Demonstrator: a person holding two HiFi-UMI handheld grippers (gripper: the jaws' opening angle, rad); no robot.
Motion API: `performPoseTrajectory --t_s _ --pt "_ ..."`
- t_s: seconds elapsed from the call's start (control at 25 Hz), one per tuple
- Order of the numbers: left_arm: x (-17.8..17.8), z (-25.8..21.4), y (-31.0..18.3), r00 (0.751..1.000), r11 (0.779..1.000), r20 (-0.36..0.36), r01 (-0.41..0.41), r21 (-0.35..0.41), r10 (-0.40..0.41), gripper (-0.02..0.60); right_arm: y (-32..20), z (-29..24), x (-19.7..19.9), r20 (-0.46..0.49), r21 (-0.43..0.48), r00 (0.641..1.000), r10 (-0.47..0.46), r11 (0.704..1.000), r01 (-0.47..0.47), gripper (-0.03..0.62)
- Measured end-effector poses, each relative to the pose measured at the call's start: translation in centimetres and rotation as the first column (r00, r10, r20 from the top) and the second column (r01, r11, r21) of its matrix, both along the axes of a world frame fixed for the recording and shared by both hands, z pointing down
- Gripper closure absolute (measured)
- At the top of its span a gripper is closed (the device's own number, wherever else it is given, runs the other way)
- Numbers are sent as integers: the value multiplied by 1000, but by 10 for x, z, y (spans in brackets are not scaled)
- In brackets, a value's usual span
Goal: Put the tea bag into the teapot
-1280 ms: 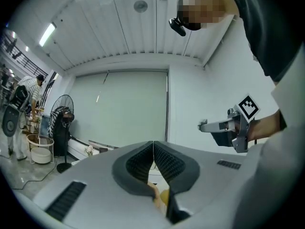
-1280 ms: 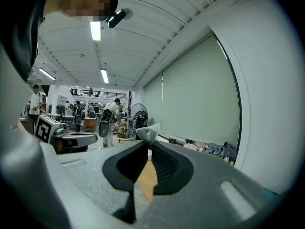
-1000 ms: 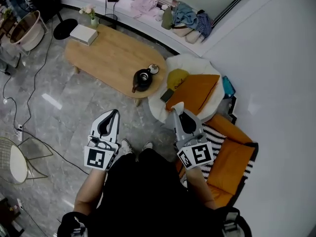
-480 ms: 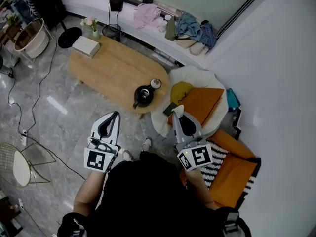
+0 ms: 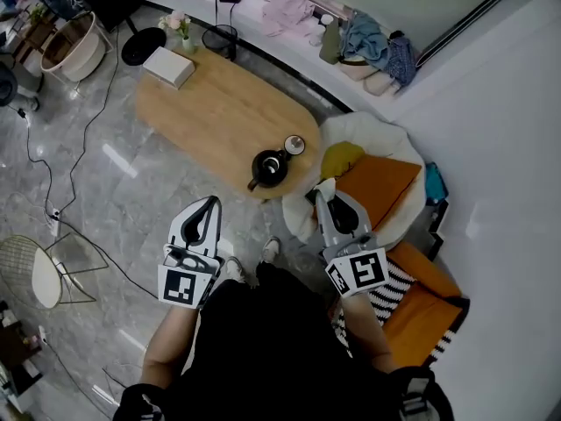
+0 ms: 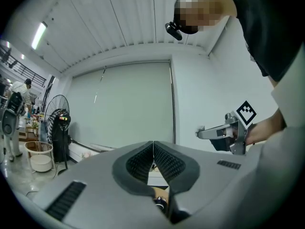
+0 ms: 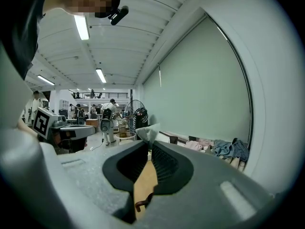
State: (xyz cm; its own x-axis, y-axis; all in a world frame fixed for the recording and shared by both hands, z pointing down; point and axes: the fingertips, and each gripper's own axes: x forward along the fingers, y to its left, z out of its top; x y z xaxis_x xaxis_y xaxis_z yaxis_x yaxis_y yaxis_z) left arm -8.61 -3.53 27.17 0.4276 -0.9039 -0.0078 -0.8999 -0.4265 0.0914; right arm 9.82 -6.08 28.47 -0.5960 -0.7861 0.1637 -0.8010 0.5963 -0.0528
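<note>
Pinched between fingertips of right gripper [image 7: 148, 146]: tea bag [image 7: 147, 131], pale whitish paper, creased corner poking out past tips. Nothing else in that grip. Beside it, pointing same way: left gripper [image 6: 153, 144], clenched tight, empty. Ahead of both pairs of fingers, well apart from them: black teapot [image 5: 270, 167], round, on wooden table [image 5: 210, 112]. Just beyond teapot: small round piece [image 5: 294, 144], lid or cup unclear.
</note>
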Motion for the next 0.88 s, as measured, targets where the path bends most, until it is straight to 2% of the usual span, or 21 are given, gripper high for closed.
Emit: performPoseTrajectory --t_s 0.4,0.88 --pt "-5 33 -31 999 997 41 35 -67 -32 572 -55 76 -28 -35 -90 996 -79 993 75 566" --pt "-7 121 -63 998 990 44 45 -136 -39 572 -88 196 -36 -122 -208 984 -128 973 101 566"
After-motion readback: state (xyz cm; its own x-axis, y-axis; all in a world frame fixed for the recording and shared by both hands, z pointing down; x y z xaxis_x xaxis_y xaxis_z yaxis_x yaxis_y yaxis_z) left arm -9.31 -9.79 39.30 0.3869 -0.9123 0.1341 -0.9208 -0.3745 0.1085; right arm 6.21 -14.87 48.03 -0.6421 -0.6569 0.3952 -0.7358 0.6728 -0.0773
